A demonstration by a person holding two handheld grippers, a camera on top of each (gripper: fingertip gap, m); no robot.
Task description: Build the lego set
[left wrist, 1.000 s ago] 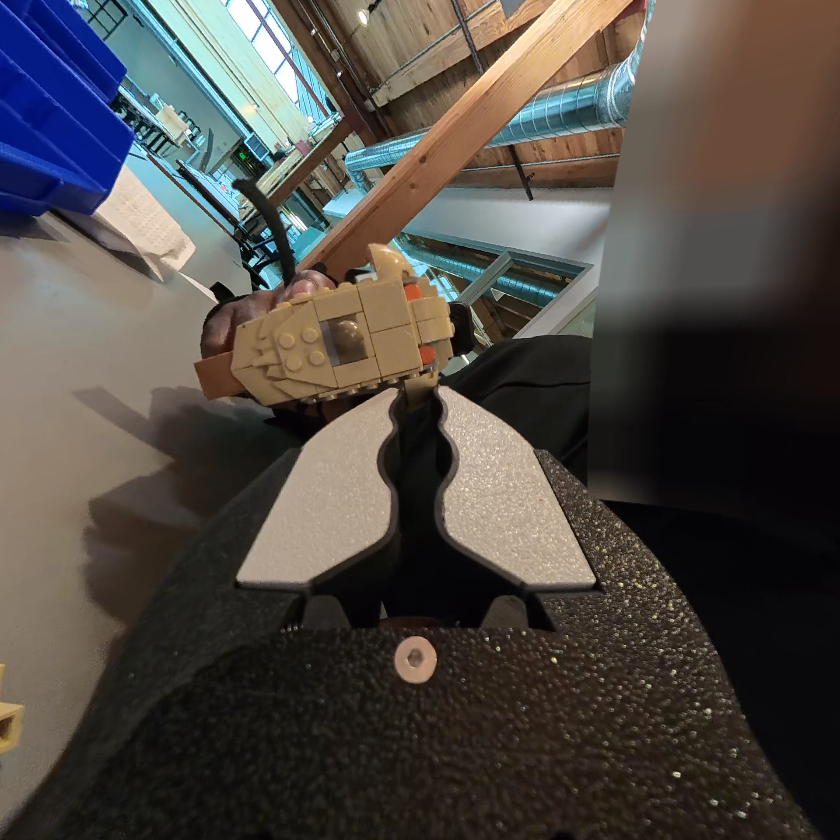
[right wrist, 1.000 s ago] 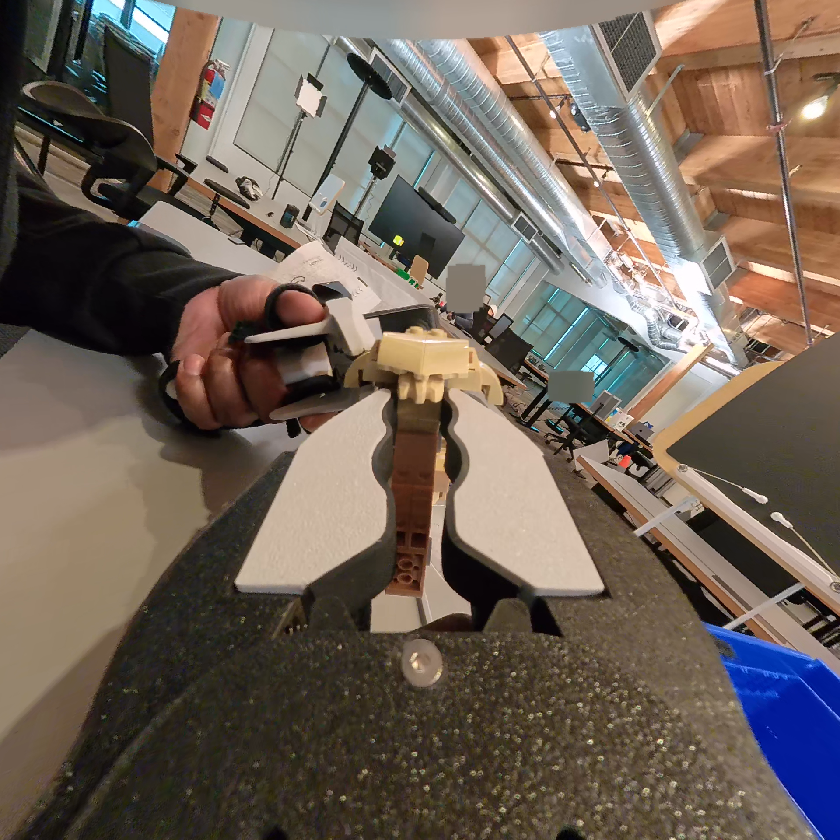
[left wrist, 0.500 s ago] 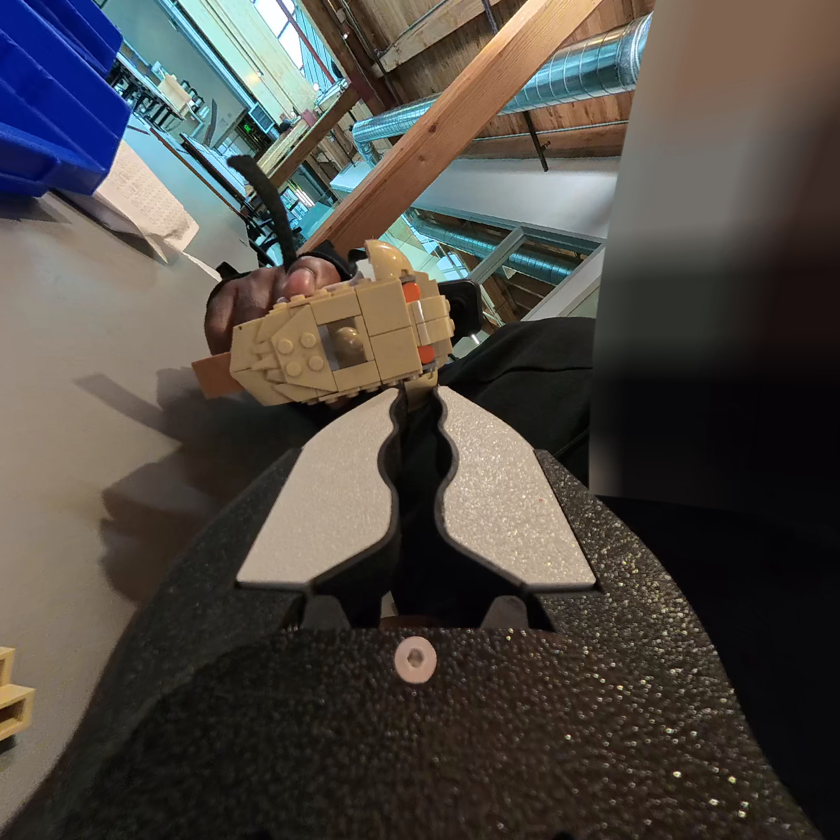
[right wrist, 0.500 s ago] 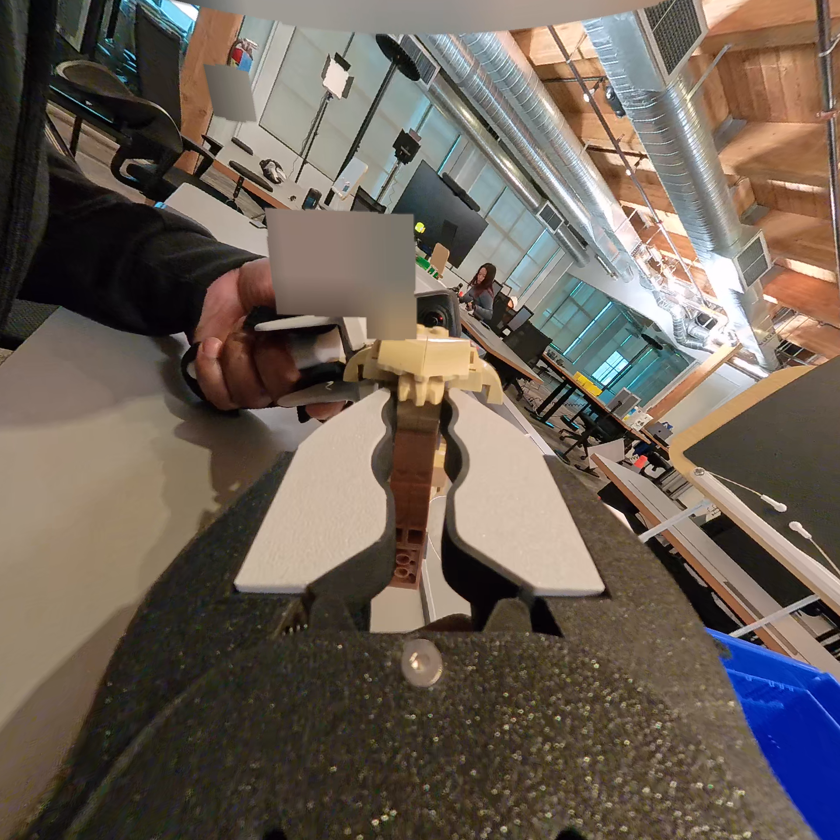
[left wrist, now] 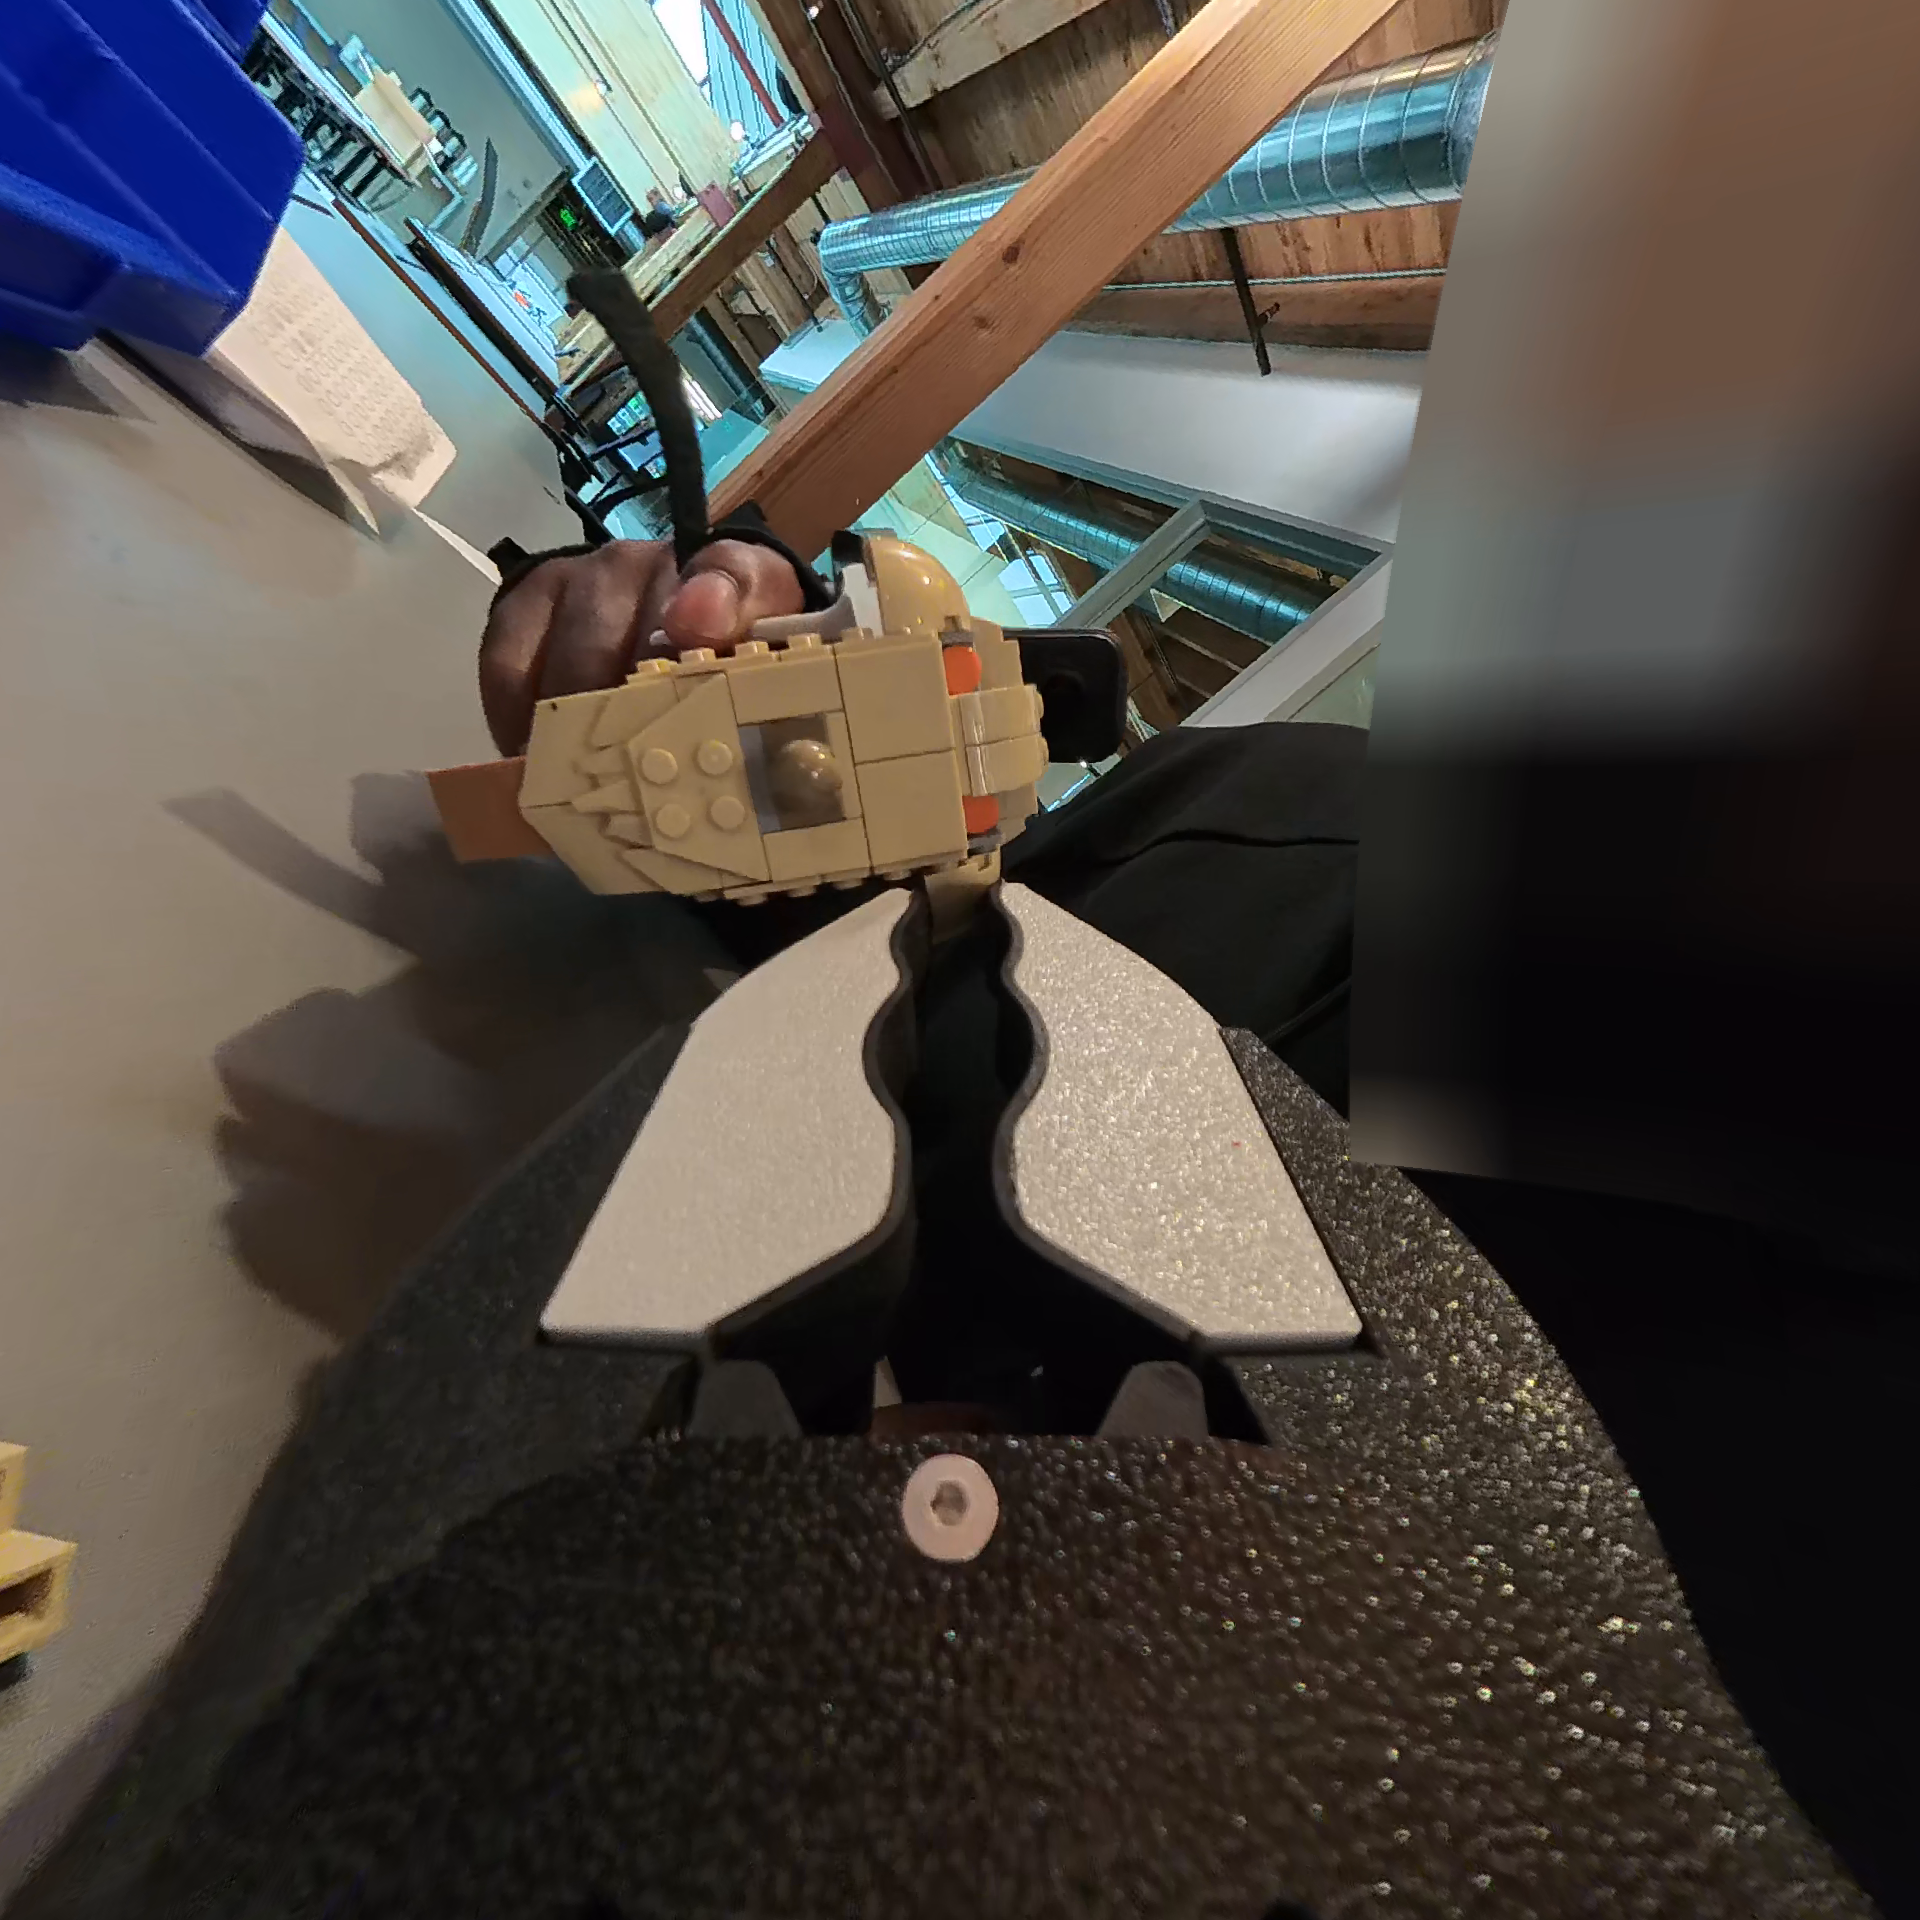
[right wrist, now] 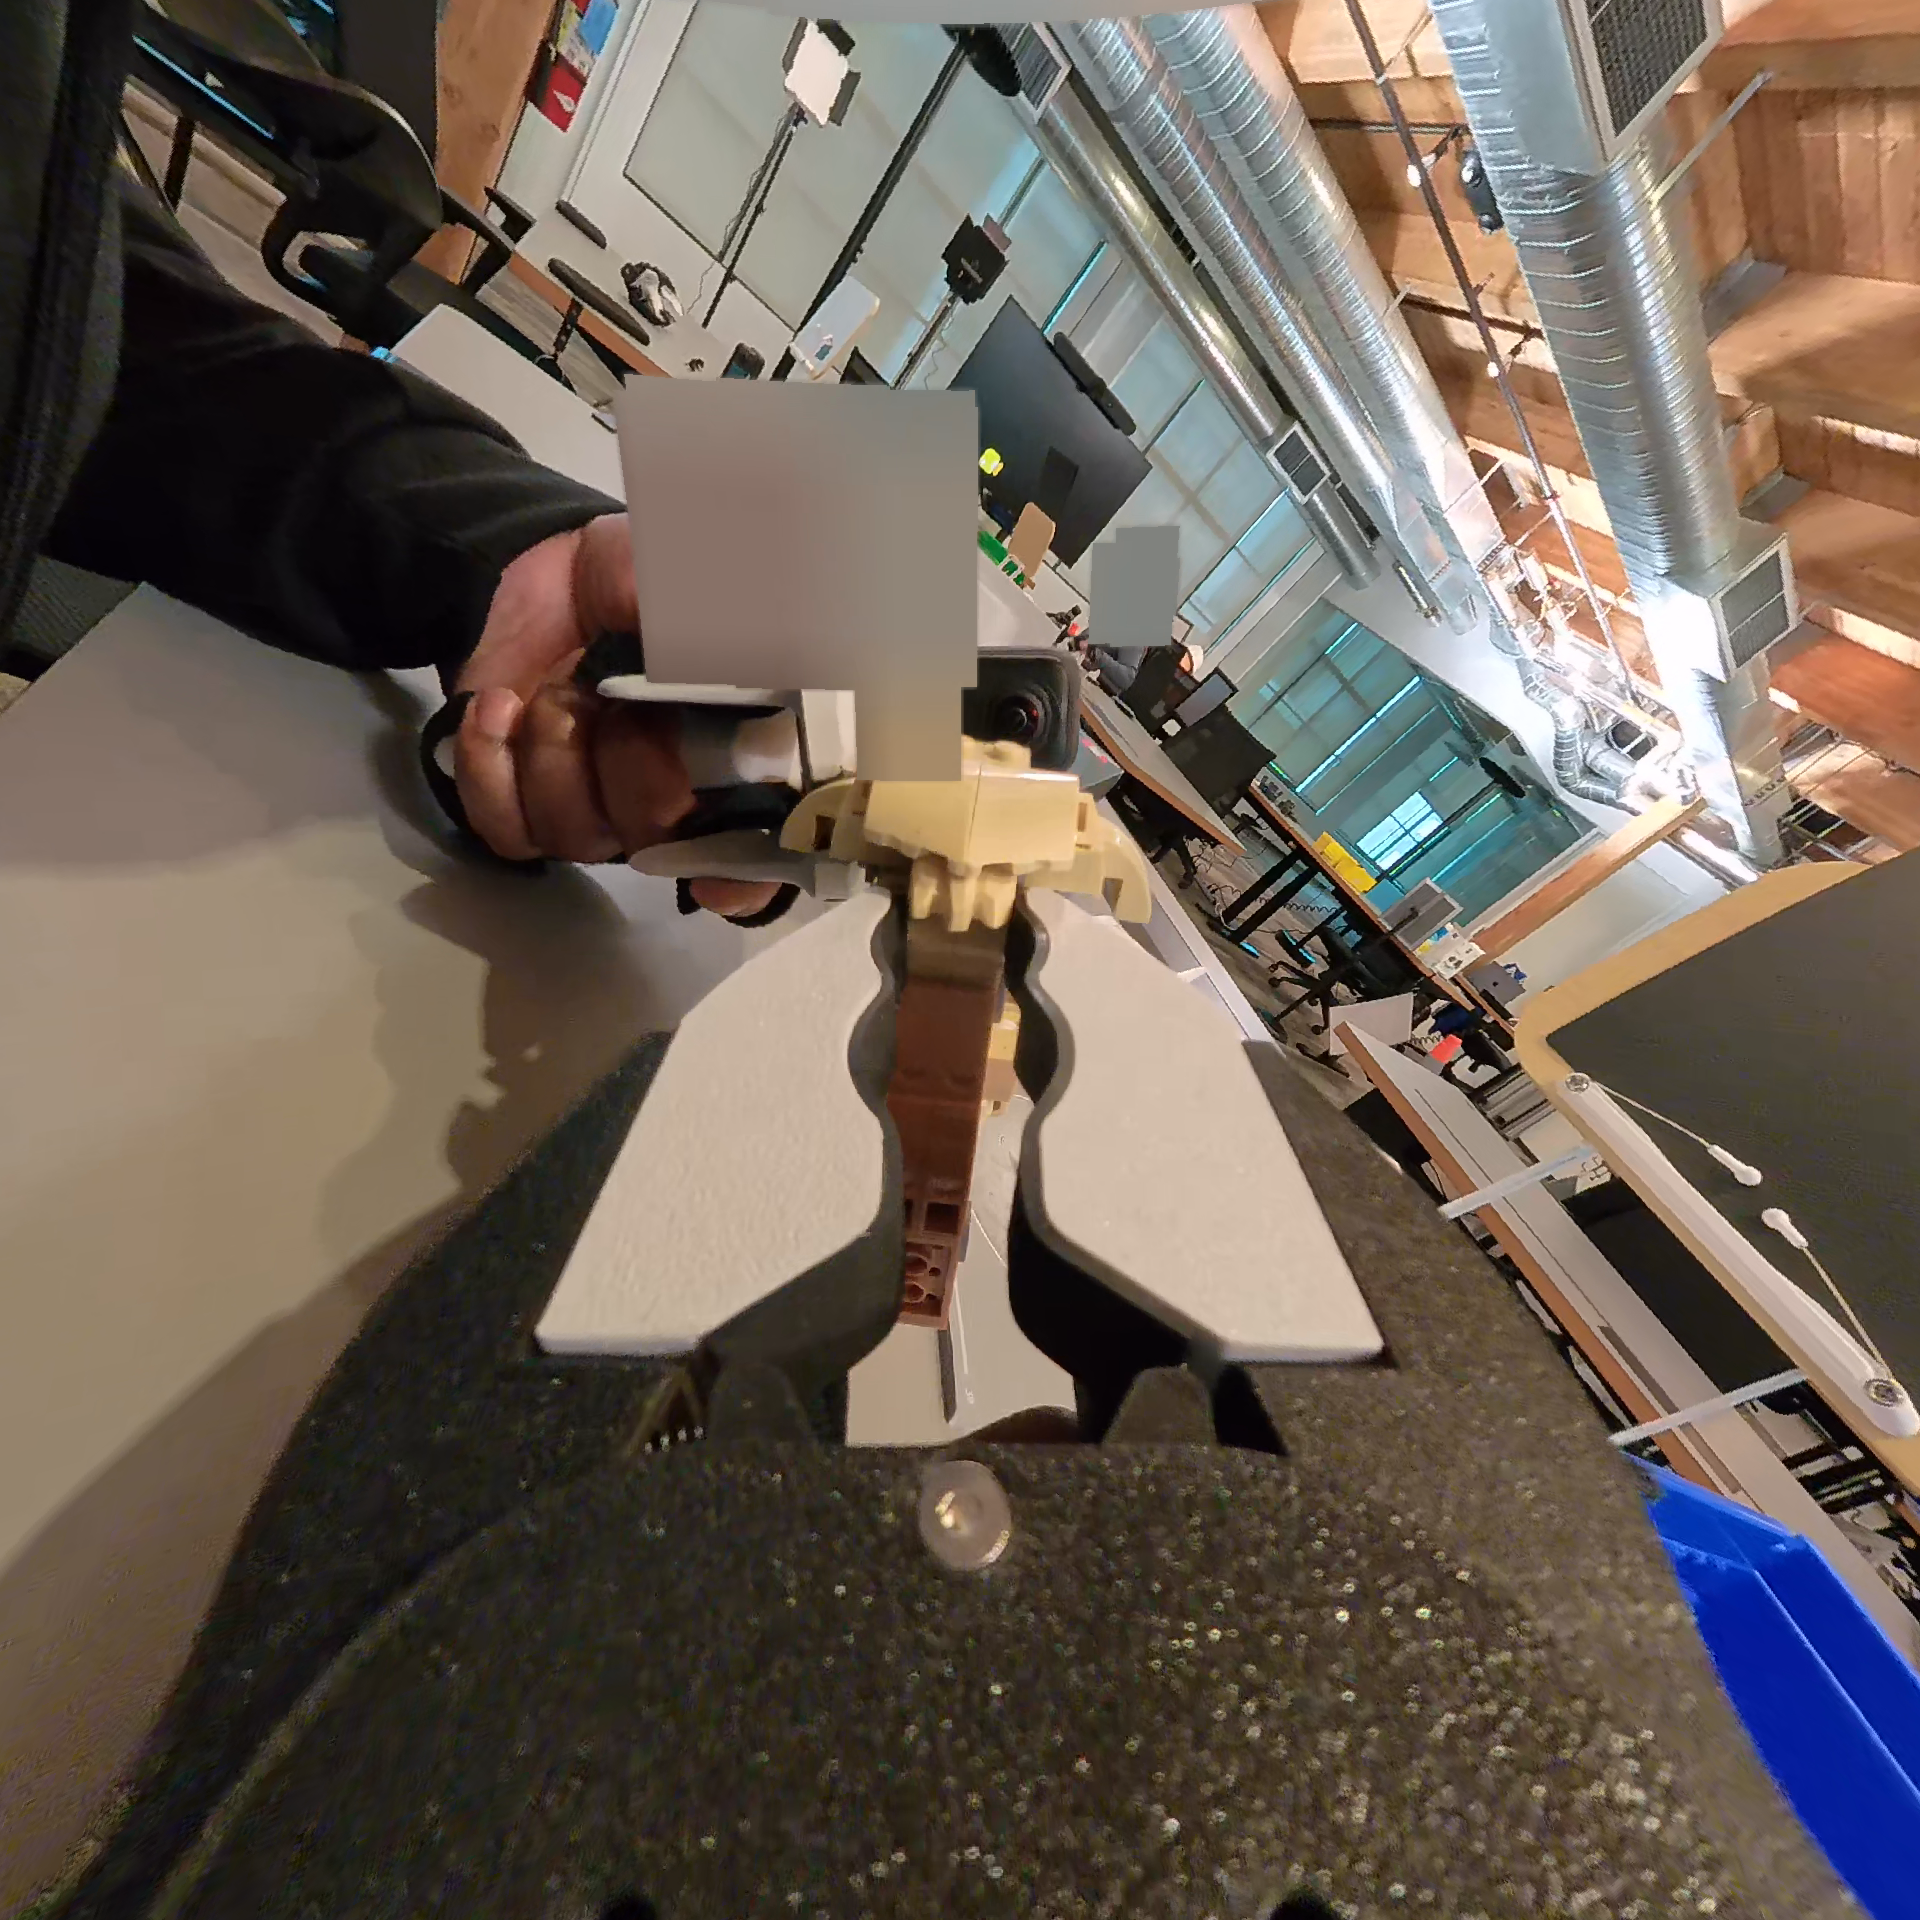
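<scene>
Tan plastic brick model with orange studs (left wrist: 790,774) sits off the grey table (left wrist: 156,935), pinched at both ends: our right gripper (right wrist: 951,914) clamps its brown brick stem (right wrist: 935,1101), our left gripper (left wrist: 956,909) nips a tan tab underneath, likely steadying it.

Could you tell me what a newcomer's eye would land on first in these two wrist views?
First, the tan brick model held above the grey table, with orange studs and a brown bar at one end. The right claw grips that brown bar, while the left claw pinches a small tan piece under the model. A blue bin sits upper left in the left view.
</scene>
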